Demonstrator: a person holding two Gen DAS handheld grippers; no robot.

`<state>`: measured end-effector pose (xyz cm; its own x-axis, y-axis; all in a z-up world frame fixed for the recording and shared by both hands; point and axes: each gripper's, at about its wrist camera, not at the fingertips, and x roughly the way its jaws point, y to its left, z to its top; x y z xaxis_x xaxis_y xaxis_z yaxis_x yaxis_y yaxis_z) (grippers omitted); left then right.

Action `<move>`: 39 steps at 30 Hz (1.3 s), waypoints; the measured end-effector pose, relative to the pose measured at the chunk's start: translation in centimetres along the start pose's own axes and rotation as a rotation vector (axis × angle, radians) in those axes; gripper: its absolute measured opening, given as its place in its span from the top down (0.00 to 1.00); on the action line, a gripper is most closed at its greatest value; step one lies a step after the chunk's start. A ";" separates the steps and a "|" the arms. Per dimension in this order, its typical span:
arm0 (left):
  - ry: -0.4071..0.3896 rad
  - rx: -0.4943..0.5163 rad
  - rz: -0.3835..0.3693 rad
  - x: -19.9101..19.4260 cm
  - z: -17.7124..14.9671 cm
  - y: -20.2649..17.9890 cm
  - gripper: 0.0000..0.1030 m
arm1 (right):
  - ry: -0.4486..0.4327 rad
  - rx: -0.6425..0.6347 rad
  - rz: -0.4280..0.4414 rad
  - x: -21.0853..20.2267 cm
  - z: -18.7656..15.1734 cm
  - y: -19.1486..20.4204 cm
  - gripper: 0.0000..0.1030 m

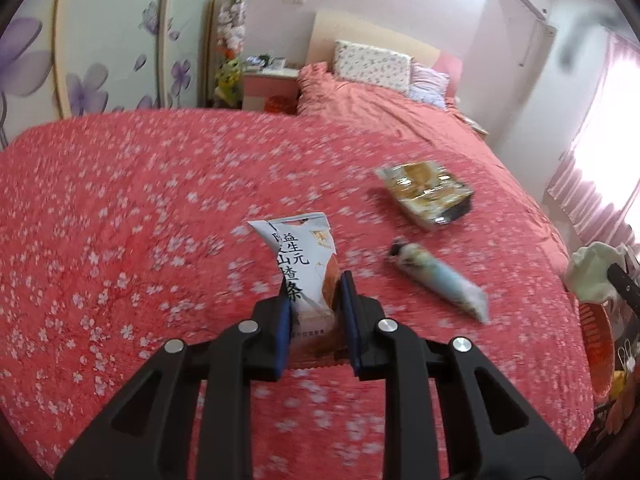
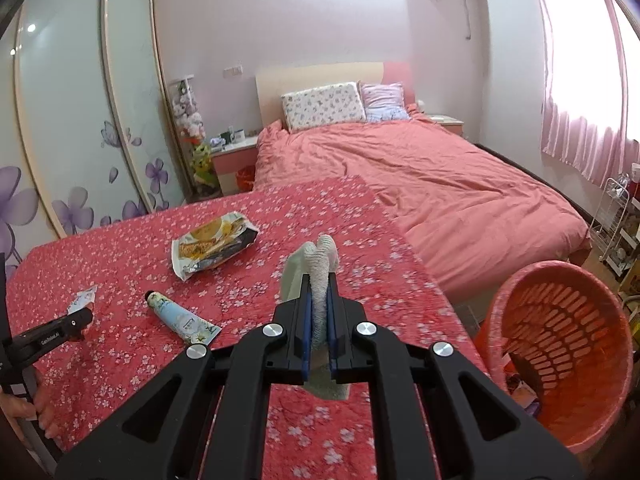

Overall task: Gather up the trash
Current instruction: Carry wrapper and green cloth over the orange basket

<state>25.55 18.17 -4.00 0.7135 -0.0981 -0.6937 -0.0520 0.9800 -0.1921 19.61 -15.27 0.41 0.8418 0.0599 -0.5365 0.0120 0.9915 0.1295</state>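
Note:
My left gripper [image 1: 314,292] is shut on a white snack packet [image 1: 298,252] with black characters, held upright above the red floral cloth [image 1: 120,220]. My right gripper [image 2: 319,292] is shut on a crumpled white-green tissue [image 2: 322,256]; that tissue [image 1: 592,270] also shows at the right edge of the left wrist view. On the cloth lie a yellow-and-black food wrapper [image 1: 426,194] [image 2: 214,244] and a pale blue tube [image 1: 438,278] [image 2: 182,318]. The left gripper [image 2: 82,314] with its packet [image 2: 84,300] appears at the far left of the right wrist view.
An orange slotted basket [image 2: 560,344] stands on the floor beside the cloth's right edge, with some items inside. Behind is a bed [image 2: 440,184] with a pink duvet and pillows. Sliding wardrobe doors [image 2: 80,120] line the left wall. A hand [image 2: 36,404] holds the left gripper's handle.

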 end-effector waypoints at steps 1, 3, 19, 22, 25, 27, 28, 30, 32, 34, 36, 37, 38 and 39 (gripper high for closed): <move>-0.008 0.011 -0.010 -0.5 0.1 -0.7 0.78 | -0.010 0.004 -0.003 -0.5 0.1 -0.3 0.94; -0.022 0.033 -0.032 -1.4 0.3 -2.2 0.78 | -0.027 0.009 -0.007 -1.3 0.1 -0.9 0.94; -0.065 0.248 -0.285 -5.8 -0.3 -18.9 0.77 | -0.201 0.101 -0.128 -8.3 -0.1 -8.0 0.94; -0.057 0.280 -0.344 -5.9 -0.7 -22.2 0.77 | -0.221 0.122 -0.164 -9.1 -0.3 -9.6 0.93; -0.044 0.314 -0.400 -5.7 -1.3 -25.5 0.77 | -0.235 0.150 -0.195 -9.5 -0.5 -11.5 0.94; -0.035 0.333 -0.432 -5.6 -1.9 -27.4 0.77 | -0.240 0.165 -0.215 -9.7 -0.5 -12.5 0.93; -0.029 0.342 -0.451 -5.5 -2.2 -28.4 0.77 | -0.241 0.176 -0.227 -9.8 -0.6 -13.1 0.93; -0.020 0.358 -0.479 -5.2 -2.8 -30.1 0.77 | -0.243 0.191 -0.244 -9.9 -0.8 -14.1 0.94; -0.007 0.374 -0.509 -4.9 -3.3 -31.9 0.77 | -0.244 0.211 -0.261 -9.9 -1.0 -15.1 0.93; 0.008 0.388 -0.533 -4.4 -3.8 -33.7 0.77 | -0.243 0.226 -0.272 -9.9 -1.3 -16.0 0.93; 0.020 0.398 -0.551 -4.1 -4.2 -34.8 0.77 | -0.242 0.239 -0.280 -9.9 -1.5 -16.7 0.94; 0.028 0.406 -0.562 -3.8 -4.5 -35.7 0.77 | -0.241 0.248 -0.284 -9.9 -1.7 -17.2 0.94; 0.033 0.410 -0.569 -3.7 -4.6 -36.0 0.77 | -0.240 0.255 -0.287 -9.8 -1.8 -17.6 0.94; 0.041 0.419 -0.580 -3.4 -4.9 -36.9 0.77 | -0.239 0.263 -0.291 -9.8 -2.0 -17.9 0.93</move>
<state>21.62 -18.50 2.01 0.5180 -0.6216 -0.5876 0.6064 0.7514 -0.2602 10.03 -33.42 1.70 0.8836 -0.2756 -0.3785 0.3769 0.8983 0.2259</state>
